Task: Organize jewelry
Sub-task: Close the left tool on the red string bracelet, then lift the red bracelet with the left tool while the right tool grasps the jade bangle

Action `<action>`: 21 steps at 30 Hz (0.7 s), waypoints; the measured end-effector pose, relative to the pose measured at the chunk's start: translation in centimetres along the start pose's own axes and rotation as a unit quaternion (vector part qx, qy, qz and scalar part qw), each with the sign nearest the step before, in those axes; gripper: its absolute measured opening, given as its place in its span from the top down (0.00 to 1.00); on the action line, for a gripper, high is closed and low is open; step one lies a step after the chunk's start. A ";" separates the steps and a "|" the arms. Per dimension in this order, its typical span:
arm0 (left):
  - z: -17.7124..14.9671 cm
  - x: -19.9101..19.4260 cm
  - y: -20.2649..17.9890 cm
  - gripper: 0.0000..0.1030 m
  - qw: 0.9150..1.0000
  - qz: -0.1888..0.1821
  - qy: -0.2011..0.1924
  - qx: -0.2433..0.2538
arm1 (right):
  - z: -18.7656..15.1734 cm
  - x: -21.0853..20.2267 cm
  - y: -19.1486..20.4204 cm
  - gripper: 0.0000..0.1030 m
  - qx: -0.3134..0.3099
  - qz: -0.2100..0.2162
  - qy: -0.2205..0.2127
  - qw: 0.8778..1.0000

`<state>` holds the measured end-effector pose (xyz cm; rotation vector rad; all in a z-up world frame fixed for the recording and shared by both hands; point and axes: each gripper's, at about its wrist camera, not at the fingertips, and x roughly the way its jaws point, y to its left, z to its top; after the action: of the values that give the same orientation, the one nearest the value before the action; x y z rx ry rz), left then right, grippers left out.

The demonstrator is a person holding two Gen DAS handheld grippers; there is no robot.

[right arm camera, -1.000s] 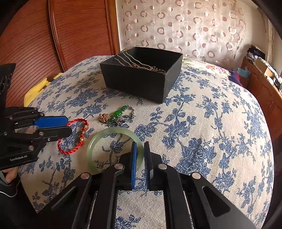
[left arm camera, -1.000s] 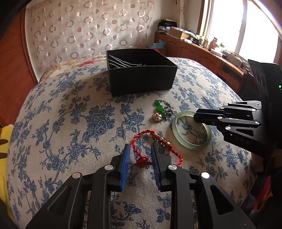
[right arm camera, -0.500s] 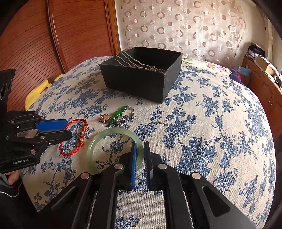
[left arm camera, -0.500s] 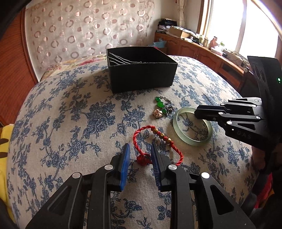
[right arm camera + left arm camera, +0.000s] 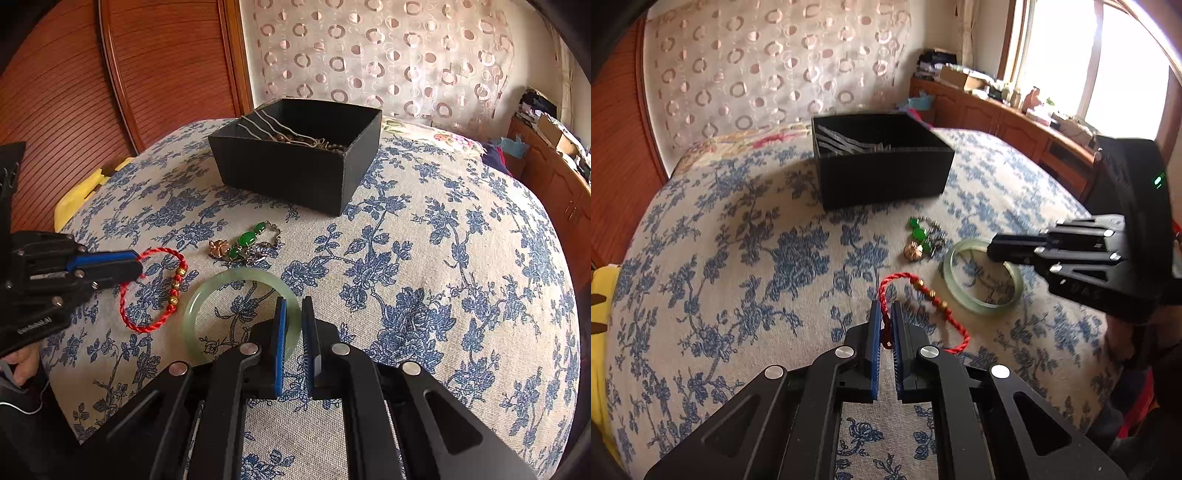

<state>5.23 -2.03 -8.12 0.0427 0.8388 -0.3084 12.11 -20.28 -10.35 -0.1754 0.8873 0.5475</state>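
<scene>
The left tongs [image 5: 885,325] have just been closing, and their blue pads now pinch the red cord bracelet [image 5: 925,301] at its knot end, where a moment earlier they stood apart around it; the bracelet still lies on the floral bedspread [image 5: 424,277], so it looks ready to lift. The right tongs [image 5: 293,325] stay clenched on the near rim of the pale green bangle [image 5: 240,314], unmoved. Between these and the black box [image 5: 295,173] sits a green-stone chain bracelet [image 5: 245,243] (untouched). The box already holds several silvery chains and, I think, some darker beads, though its floor is mostly hidden.
</scene>
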 end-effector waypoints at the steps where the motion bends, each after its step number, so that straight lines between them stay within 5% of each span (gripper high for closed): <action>1: 0.1 -0.3 0.1 0.95 1.000 -0.001 -0.006 -0.001 | 0.0 0.0 0.0 0.91 0.000 0.000 0.000 1.000; 21: 1.8 -4.2 0.5 0.95 0.998 0.003 -0.069 -0.004 | 0.1 -0.1 0.2 0.91 -0.006 -0.003 -0.003 1.000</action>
<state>4.08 -0.77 -3.89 0.0159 0.7032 -0.2981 12.07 -20.15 -10.14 -0.1876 0.8779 0.5486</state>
